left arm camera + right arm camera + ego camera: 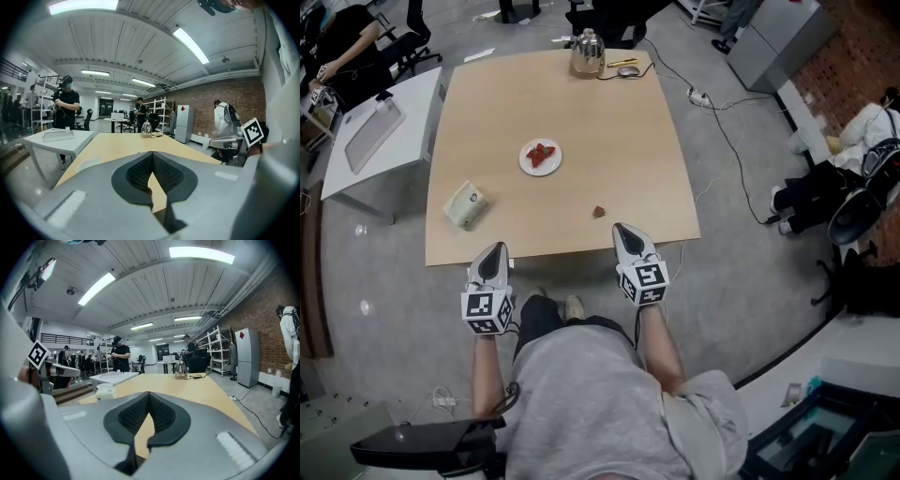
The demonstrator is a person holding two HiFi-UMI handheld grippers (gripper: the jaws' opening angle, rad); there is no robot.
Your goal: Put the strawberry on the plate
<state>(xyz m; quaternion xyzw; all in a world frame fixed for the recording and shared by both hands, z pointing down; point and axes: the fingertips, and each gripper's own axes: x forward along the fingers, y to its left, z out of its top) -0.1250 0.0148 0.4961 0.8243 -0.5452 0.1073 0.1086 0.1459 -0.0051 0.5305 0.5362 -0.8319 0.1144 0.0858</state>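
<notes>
A white plate [540, 157] lies near the middle of the wooden table [609, 141] with red strawberries [541, 153] on it. A small reddish strawberry [599, 212] lies alone on the table, nearer the front edge and right of the plate. My right gripper [622, 228] [149, 393] hovers at the front edge, just right of and behind that lone strawberry, jaws shut and empty. My left gripper [495, 247] [152, 153] sits at the front left edge, also shut with nothing held.
A pale green-and-white box [467, 204] lies at the table's left front. A metal kettle [587, 53] [146, 129] [181, 370] and small items [624, 68] stand at the far edge. A white side table [380, 131] stands to the left. Cables [727, 131] run across the floor on the right.
</notes>
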